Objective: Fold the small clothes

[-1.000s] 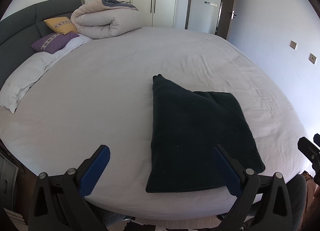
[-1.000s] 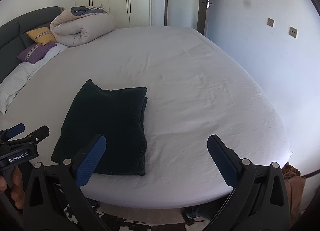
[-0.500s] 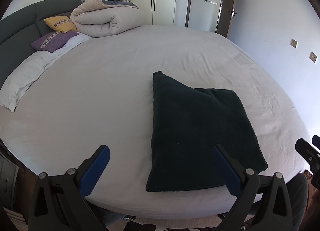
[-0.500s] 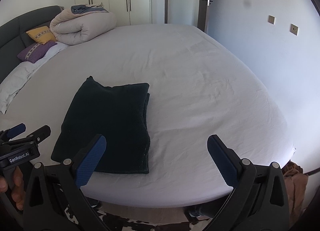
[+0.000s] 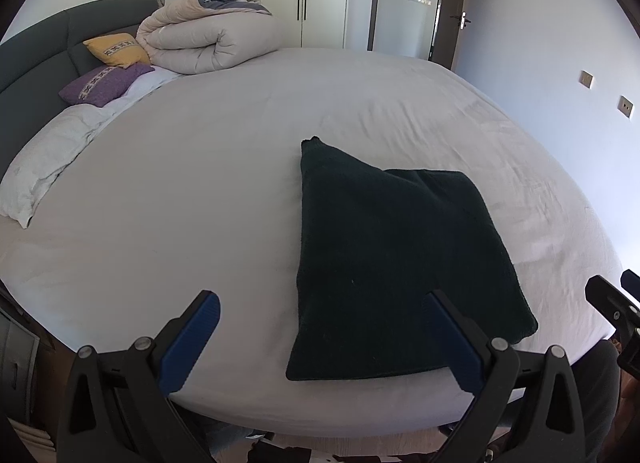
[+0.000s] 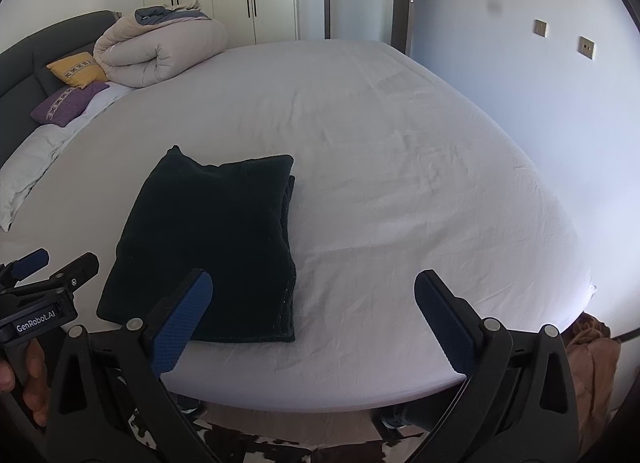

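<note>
With both my left hand-held gripper (image 5: 320, 337) and right one (image 6: 314, 317) spread wide and empty, I judge the cloth (image 6: 212, 247) folded on the bed (image 6: 400, 167), so I keep clear of its edges

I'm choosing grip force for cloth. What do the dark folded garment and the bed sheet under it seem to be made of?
Dark folded garment: likely thick knit or fleece, matte and fuzzy, with soft rounded fold edges; exact fibre unclear.
Bed sheet: thin woven fabric, probably cotton-like, smooth and matte with fine creases.
</note>
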`<action>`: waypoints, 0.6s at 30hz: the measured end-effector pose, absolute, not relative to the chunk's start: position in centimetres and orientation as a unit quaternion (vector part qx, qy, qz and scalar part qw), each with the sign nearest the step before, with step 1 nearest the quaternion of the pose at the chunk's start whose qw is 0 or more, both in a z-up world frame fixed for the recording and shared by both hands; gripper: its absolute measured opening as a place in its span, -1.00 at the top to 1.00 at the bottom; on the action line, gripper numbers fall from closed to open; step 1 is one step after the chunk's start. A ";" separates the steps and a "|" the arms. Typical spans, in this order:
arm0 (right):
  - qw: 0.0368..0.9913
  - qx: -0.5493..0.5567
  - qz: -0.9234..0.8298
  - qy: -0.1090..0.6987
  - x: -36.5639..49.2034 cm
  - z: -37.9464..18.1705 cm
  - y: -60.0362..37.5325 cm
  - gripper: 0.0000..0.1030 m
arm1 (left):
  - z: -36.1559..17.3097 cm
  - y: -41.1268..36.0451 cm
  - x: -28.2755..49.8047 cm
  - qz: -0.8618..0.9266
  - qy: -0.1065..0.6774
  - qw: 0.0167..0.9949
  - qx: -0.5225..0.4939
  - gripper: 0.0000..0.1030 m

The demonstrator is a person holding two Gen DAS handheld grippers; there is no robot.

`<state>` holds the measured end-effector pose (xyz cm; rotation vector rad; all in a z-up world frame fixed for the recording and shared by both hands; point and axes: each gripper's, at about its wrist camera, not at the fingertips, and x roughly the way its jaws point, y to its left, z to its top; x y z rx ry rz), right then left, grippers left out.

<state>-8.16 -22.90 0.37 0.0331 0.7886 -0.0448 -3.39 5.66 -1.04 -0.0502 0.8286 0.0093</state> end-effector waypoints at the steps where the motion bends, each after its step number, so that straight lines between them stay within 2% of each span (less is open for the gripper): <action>1: 0.923 0.016 -0.022 0.384 -8.2 0.4 -22.9 -1.00 | -1.1 5.7 -3.4 0.004 0.403 0.915 -0.024 -1.00; 18: 0.919 0.014 -0.025 0.393 -6.6 -0.9 -21.9 -1.00 | -1.9 5.4 -3.4 0.004 0.414 0.910 -0.022 -1.00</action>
